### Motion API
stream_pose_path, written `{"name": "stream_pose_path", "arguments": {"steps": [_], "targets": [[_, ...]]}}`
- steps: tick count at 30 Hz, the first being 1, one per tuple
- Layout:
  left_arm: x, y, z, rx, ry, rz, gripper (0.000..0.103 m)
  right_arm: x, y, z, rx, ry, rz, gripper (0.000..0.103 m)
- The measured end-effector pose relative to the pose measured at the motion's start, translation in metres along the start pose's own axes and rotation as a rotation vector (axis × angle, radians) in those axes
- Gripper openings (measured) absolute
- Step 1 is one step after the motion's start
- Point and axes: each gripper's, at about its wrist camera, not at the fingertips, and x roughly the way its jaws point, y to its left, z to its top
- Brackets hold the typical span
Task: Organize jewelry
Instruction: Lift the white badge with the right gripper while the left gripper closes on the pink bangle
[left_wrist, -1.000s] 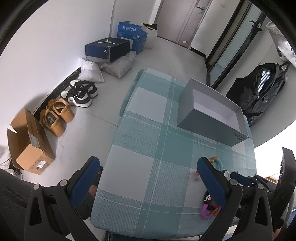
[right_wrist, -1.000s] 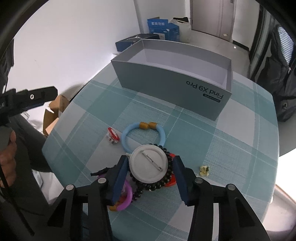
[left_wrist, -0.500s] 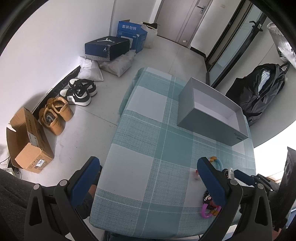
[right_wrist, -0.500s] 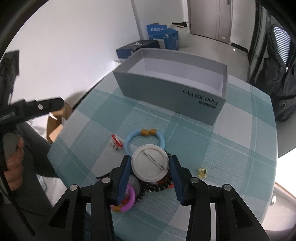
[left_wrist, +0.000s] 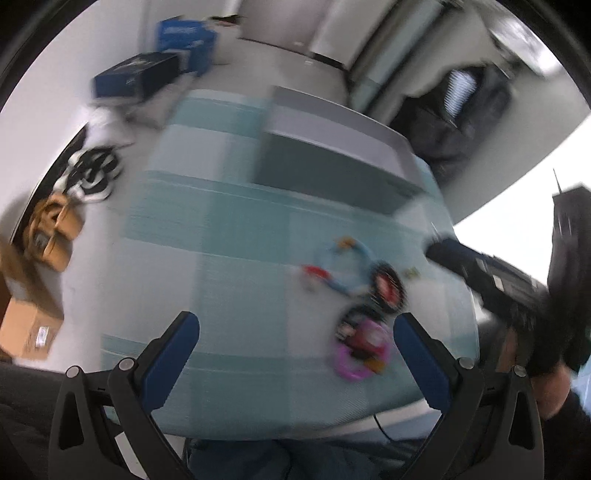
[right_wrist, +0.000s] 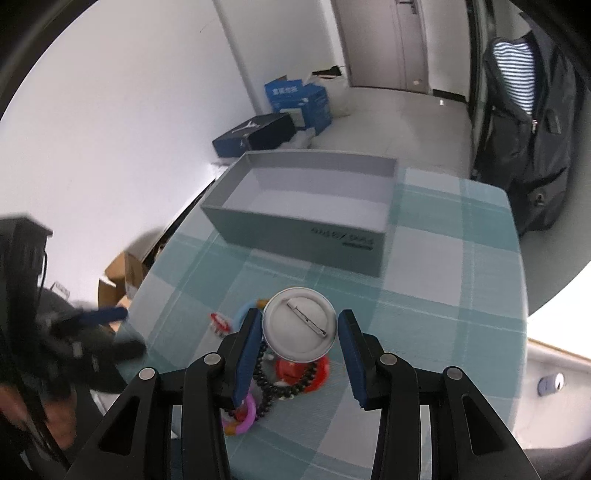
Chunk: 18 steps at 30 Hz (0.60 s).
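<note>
My right gripper (right_wrist: 300, 325) is shut on a round white pin badge (right_wrist: 299, 328), back side up, held above the table. Below it lie a black bead bracelet (right_wrist: 282, 384) around a red piece, a light blue bracelet (right_wrist: 242, 312), a pink ring (right_wrist: 245, 415) and a small red charm (right_wrist: 219, 320). The open grey box (right_wrist: 306, 210) stands behind them. My left gripper (left_wrist: 295, 332) is open and empty at the table's near edge; its view is blurred and shows the jewelry pile (left_wrist: 354, 295) and the box (left_wrist: 332, 162).
The table has a teal checked cloth (right_wrist: 443, 295). A black backpack (right_wrist: 528, 147) is at the right. Blue boxes (right_wrist: 295, 99) and a cardboard box (right_wrist: 118, 280) sit on the floor at the left. Shoes (left_wrist: 92, 173) lie by the wall.
My right gripper has lifted the badge off the pile and moved toward the box. My left gripper has swung right toward the jewelry, blurring its view.
</note>
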Motion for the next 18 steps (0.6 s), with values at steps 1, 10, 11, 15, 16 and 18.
{"name": "stream_pose_path", "arguments": {"steps": [1, 10, 11, 15, 16, 18], "targets": [[0.001, -0.011, -0.004, 0.044, 0.007, 0.005, 0.102, -0.003, -0.001, 0.001, 0.001, -0.006, -0.003, 0.041], [0.022, -0.053, -0.027, 0.223, 0.069, 0.078, 0.102, -0.021, -0.018, 0.000, 0.050, -0.061, -0.027, 0.041], [0.023, -0.052, -0.027, 0.232, 0.074, 0.093, 0.102, -0.023, -0.018, -0.001, 0.052, -0.066, -0.028, 0.041], [0.032, -0.057, -0.030, 0.283, 0.077, 0.166, 0.102, -0.030, -0.021, -0.003, 0.044, -0.086, -0.037, 0.041], [0.032, -0.058, -0.031, 0.303, 0.074, 0.192, 0.102, -0.031, -0.021, -0.004, 0.042, -0.090, -0.039, 0.041], [0.037, -0.060, -0.032, 0.342, 0.070, 0.236, 0.102, -0.034, -0.023, -0.005, 0.045, -0.094, -0.038, 0.041]]}}
